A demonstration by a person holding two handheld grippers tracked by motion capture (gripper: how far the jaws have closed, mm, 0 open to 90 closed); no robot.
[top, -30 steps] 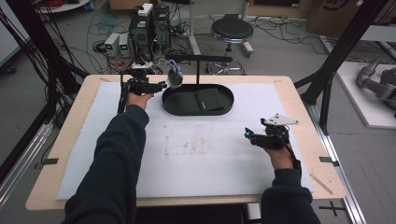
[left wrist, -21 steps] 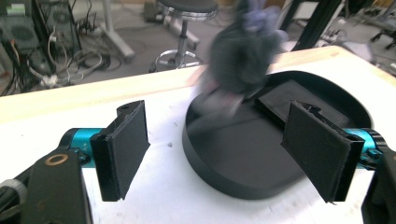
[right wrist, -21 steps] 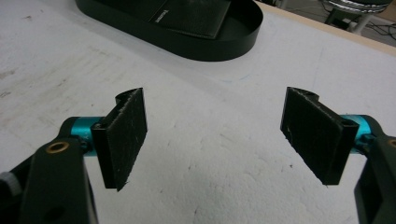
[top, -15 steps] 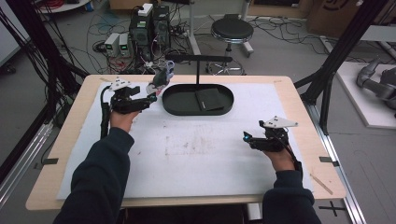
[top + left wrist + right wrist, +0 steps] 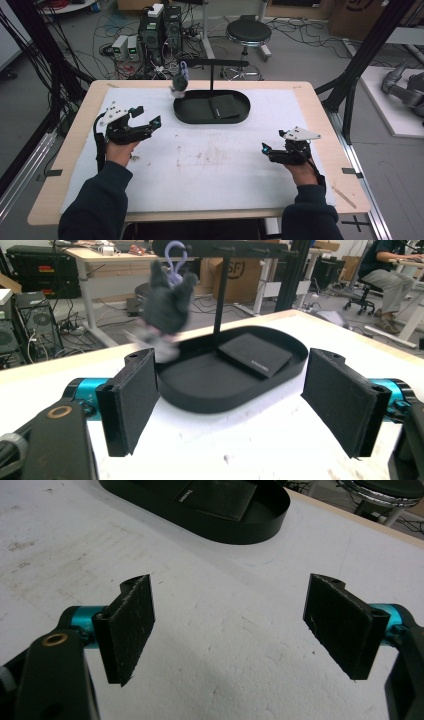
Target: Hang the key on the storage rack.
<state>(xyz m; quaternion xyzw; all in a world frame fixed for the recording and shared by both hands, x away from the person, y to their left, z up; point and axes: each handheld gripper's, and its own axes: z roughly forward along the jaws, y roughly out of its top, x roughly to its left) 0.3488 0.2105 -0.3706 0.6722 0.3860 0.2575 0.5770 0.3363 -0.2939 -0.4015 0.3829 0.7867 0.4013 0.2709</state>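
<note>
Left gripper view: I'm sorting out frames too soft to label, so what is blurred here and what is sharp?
In the left gripper view the hanging grey plush toy is smeared, while the oval black tray is crisp; in the high view the toy is soft too.

The plush toy (image 5: 166, 305) looks like soft grey fuzzy cloth, hung by a smooth lilac plastic hook from a matt black stand whose oval tray (image 5: 235, 390) looks like matt black plastic, and the flat wallet (image 5: 255, 355) in it has a fine-grained matt black surface. The table (image 5: 320, 107) shows pale wood at its edge under a white, slightly rough, stained matt cover (image 5: 210, 165). Both the left gripper (image 5: 240, 402) and the right gripper (image 5: 232, 630) have rough matt black pads beside glossy blue metal-looking parts.
</note>
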